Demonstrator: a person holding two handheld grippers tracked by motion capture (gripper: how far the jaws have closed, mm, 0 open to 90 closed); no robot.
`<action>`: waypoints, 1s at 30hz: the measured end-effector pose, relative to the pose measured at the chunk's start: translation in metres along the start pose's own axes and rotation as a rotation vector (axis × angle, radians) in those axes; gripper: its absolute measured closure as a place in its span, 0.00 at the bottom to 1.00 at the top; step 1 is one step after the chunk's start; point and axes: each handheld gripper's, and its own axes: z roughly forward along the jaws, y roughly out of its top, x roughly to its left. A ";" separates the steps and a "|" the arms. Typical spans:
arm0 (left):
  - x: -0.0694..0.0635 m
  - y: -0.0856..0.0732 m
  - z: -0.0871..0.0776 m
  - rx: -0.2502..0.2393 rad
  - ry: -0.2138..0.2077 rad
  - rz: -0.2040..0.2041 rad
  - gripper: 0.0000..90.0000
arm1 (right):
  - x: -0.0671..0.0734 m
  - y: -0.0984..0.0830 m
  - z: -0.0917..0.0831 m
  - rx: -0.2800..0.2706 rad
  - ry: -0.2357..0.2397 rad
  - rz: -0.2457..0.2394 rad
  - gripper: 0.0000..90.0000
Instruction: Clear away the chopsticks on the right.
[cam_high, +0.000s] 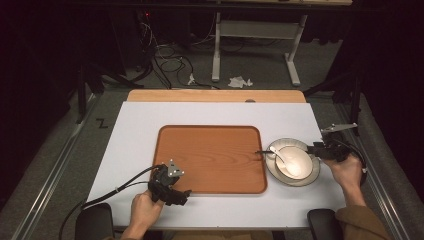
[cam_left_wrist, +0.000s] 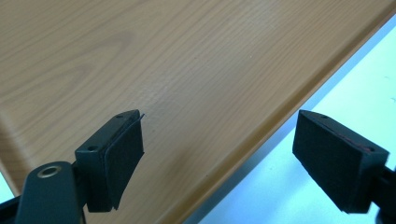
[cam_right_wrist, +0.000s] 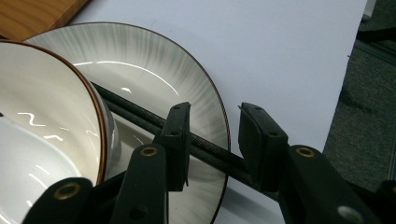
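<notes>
At the right edge of the white table (cam_high: 130, 150), the right gripper (cam_right_wrist: 212, 140) hovers over the outer rim of a grey plate (cam_right_wrist: 154, 60), its jaws apart with a pair of black chopsticks (cam_right_wrist: 140, 116) running between them; the pads do not seem to press on the sticks, so I judge this as the moment of taking hold of the chopsticks or letting them go, and I cannot tell which. The chopsticks lie across the plate, behind a white bowl (cam_high: 295, 160) that sits on it with a white spoon (cam_high: 278, 154) inside; their tips reach toward the right rim of the wooden tray (cam_high: 210, 157). A next move would need the jaws centred on both sticks and closed evenly, without knocking the bowl's wall just beside them. The left gripper (cam_left_wrist: 219, 154) waits wide open, holding nothing, over the tray's near left corner, well apart from the plate.
</notes>
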 end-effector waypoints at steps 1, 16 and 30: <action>0.000 0.000 0.000 0.002 0.000 0.000 0.18 | 0.000 0.000 0.002 0.005 -0.005 -0.001 0.72; 0.000 0.000 0.002 0.011 -0.002 0.004 0.18 | 0.001 0.003 0.010 0.034 0.012 -0.023 0.80; 0.000 0.000 0.001 0.013 -0.003 0.003 0.18 | 0.003 0.003 0.018 0.060 0.031 -0.027 0.92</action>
